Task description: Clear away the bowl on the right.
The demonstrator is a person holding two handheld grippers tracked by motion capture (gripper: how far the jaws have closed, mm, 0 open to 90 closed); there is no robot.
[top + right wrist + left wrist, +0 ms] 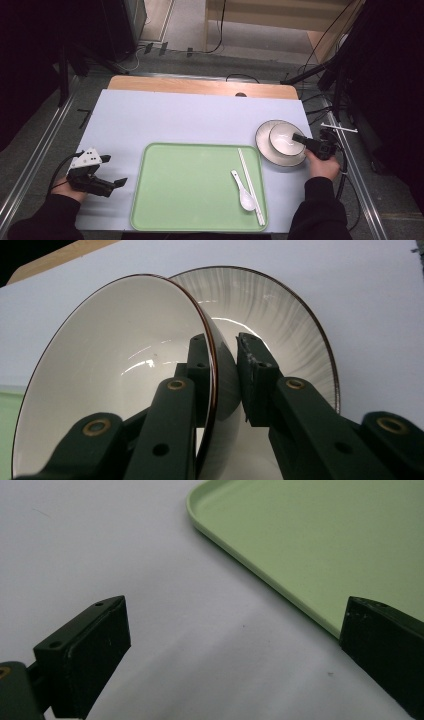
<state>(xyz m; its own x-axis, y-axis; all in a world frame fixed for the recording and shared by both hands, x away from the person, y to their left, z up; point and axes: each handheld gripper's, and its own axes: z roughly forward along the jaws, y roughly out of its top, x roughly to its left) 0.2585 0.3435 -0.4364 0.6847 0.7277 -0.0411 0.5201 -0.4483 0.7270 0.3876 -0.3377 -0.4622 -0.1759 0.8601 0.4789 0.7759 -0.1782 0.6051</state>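
A white bowl with a dark rim sits in a shallow striped plate at the right of the table. My right gripper is shut on the bowl's near wall, with one jaw inside the rim and one outside. My left gripper rests open on the white tabletop just left of the green tray, with nothing between its jaws.
On the tray's right side lie a white spoon and a pair of white chopsticks. The white table cover stretches behind the tray. Cables and dark stands surround the table's far and right edges.
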